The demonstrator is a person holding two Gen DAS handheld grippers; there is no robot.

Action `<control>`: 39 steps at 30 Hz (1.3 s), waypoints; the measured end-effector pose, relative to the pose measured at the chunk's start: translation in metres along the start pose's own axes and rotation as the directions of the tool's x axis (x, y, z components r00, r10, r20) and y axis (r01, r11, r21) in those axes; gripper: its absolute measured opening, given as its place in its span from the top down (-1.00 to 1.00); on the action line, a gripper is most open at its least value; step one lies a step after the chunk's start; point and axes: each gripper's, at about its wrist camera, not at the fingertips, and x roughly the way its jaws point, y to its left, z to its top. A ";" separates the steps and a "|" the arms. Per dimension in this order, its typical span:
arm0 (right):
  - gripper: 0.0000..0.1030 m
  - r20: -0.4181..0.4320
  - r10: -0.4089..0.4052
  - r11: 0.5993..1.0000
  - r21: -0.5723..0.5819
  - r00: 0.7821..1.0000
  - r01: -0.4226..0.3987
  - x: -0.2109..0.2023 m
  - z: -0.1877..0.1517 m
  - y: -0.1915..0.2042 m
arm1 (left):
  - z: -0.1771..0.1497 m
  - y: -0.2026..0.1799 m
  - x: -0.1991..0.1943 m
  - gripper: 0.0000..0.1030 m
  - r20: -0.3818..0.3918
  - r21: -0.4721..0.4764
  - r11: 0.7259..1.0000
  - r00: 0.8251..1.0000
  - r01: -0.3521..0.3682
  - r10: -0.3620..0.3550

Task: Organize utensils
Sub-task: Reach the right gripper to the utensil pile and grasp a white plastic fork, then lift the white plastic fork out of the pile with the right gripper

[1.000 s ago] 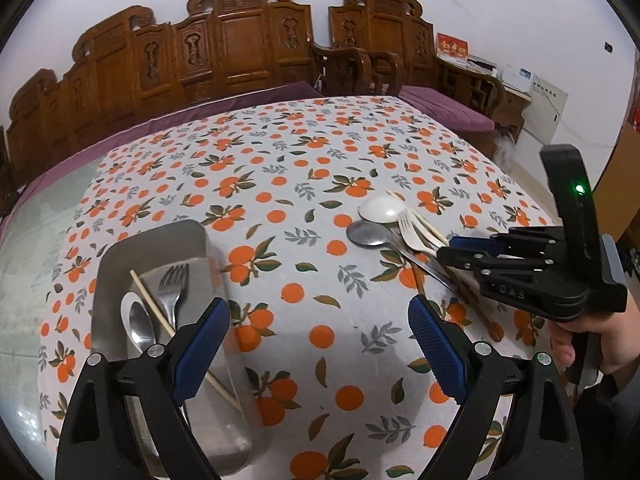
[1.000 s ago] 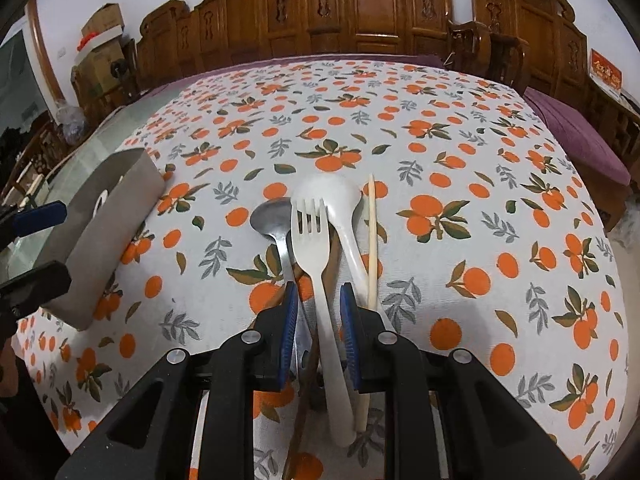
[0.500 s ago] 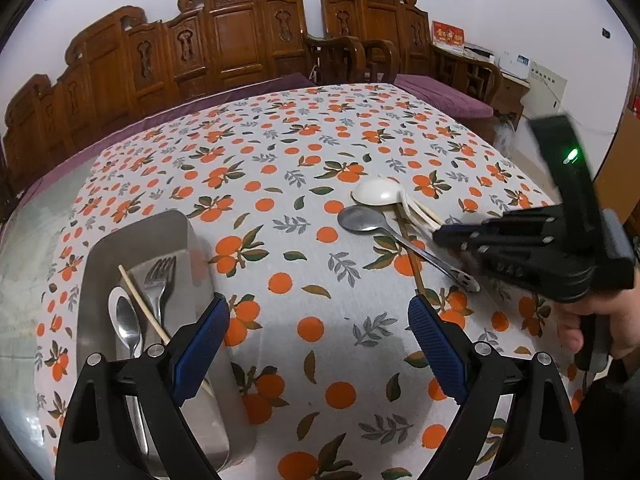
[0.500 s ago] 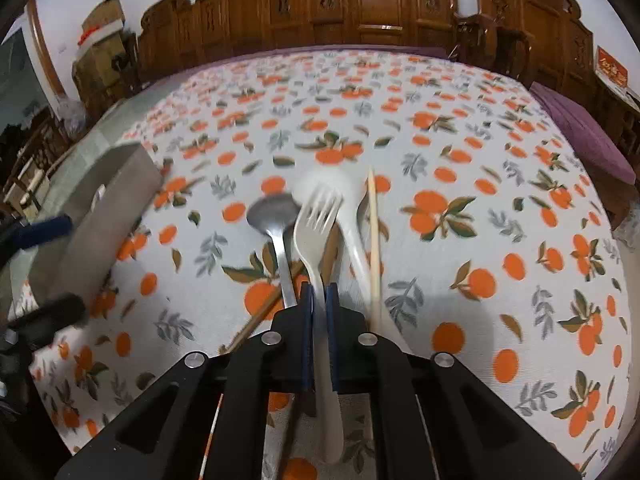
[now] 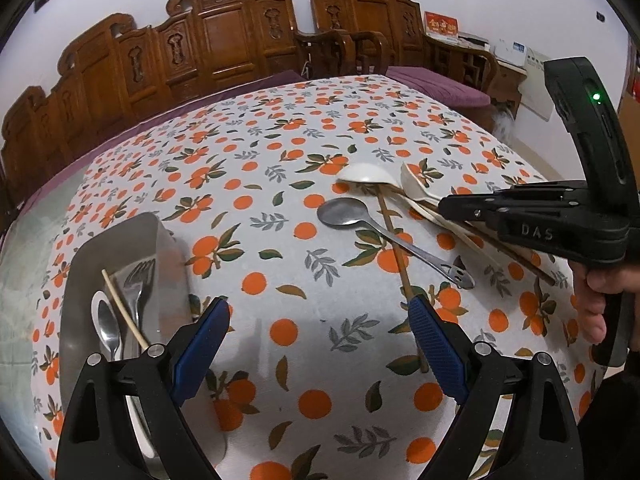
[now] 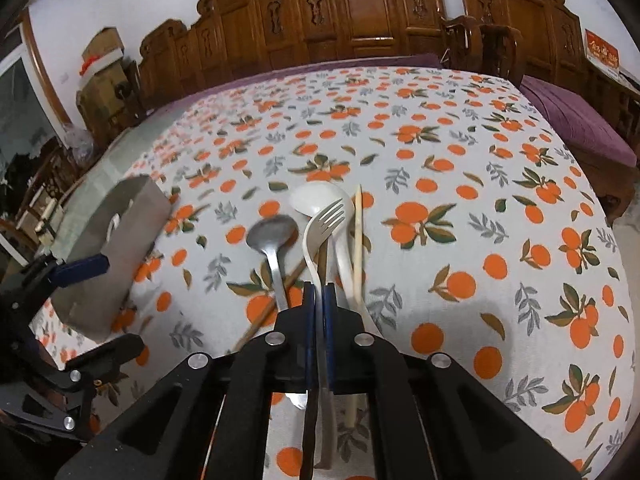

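Note:
My right gripper (image 6: 319,304) is shut on the handle of a white plastic fork (image 6: 326,220), whose tines tilt up off the cloth. Beside the fork lie a white spoon (image 6: 310,200), a metal spoon (image 6: 272,232), a pale chopstick (image 6: 357,232) and a brown chopstick (image 5: 396,248). In the left wrist view the right gripper (image 5: 440,208) reaches in from the right over this pile. My left gripper (image 5: 318,312) hangs open above bare tablecloth, right of a metal tray (image 5: 120,240). The tray holds a metal fork (image 5: 138,280), a spoon (image 5: 106,320) and a chopstick (image 5: 124,312).
An orange-print cloth (image 5: 280,160) covers the table. Carved wooden chairs (image 5: 224,48) with purple cushions (image 6: 580,120) ring its far and right sides. A hand (image 5: 600,292) holds the right gripper's handle. Cardboard boxes (image 6: 100,64) stand beyond the table's left edge.
The right gripper's jaws closed on the white fork's handle and the fork's head rose and tilted. The left gripper sank a little and drifted; the tray now sits nearer its left finger.

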 end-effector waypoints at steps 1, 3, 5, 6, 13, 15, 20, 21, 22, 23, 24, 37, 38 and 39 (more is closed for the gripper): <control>0.89 0.000 0.001 1.000 0.001 1.000 -0.001 0.000 -0.001 0.000 | 0.000 -0.001 0.001 -0.69 -0.002 0.003 1.000 1.000 -0.001 0.001; 0.89 0.009 0.005 1.000 0.011 1.000 -0.005 -0.002 -0.001 -0.002 | -0.002 -0.004 0.002 -0.69 -0.005 0.010 1.000 1.000 -0.002 0.002; 0.89 0.017 0.009 1.000 0.021 1.000 -0.009 -0.004 -0.001 -0.004 | -0.003 -0.007 0.002 -0.69 -0.007 0.018 1.000 1.000 -0.002 0.002; 0.89 0.018 0.009 1.000 0.024 1.000 -0.010 -0.004 -0.001 -0.004 | -0.003 -0.006 0.003 -0.69 -0.008 0.021 1.000 1.000 -0.002 0.002; 0.88 -0.006 0.010 1.000 0.025 1.000 -0.010 0.009 0.000 -0.002 | -0.004 -0.007 0.003 -0.69 -0.010 0.024 1.000 1.000 -0.002 0.002; 0.88 -0.016 0.003 1.000 0.019 1.000 -0.002 0.014 0.000 0.000 | -0.004 -0.006 0.003 -0.69 -0.012 0.023 1.000 1.000 -0.001 0.002; 0.99 0.004 0.022 0.999 0.031 1.000 -0.022 0.012 0.004 0.003 | -0.005 -0.003 0.001 -0.69 -0.014 0.021 1.000 1.000 -0.002 0.003; 0.99 0.006 0.023 0.999 0.034 1.000 -0.023 0.012 0.005 0.003 | -0.005 -0.003 0.001 -0.69 -0.014 0.019 1.000 1.000 -0.001 0.002; 0.99 0.007 0.016 0.999 0.033 1.000 -0.016 0.011 0.005 0.003 | -0.005 -0.002 0.001 -0.69 -0.014 0.018 1.000 1.000 -0.001 0.001; 0.99 0.007 0.013 0.999 0.030 1.000 -0.013 0.011 0.005 0.003 | -0.005 -0.002 0.001 -0.69 -0.014 0.018 1.000 1.000 -0.002 0.002; 0.99 0.009 0.015 1.000 0.027 1.000 -0.015 0.011 0.005 0.003 | -0.004 -0.002 0.001 -0.69 -0.014 0.018 1.000 1.000 -0.002 0.002; 0.88 -0.044 -0.023 0.998 -0.057 0.999 0.020 0.008 -0.011 0.005 | -0.006 -0.005 0.001 -0.69 -0.018 0.030 1.000 1.000 0.005 -0.004; 0.88 -0.046 -0.021 0.998 -0.057 0.999 0.019 0.009 -0.012 0.005 | -0.006 -0.005 0.001 -0.69 -0.016 0.031 1.000 1.000 0.005 -0.004; 0.88 -0.047 -0.018 0.998 -0.058 0.999 0.016 0.009 -0.012 0.005 | -0.006 -0.005 0.000 -0.69 -0.016 0.031 0.999 1.000 0.005 -0.005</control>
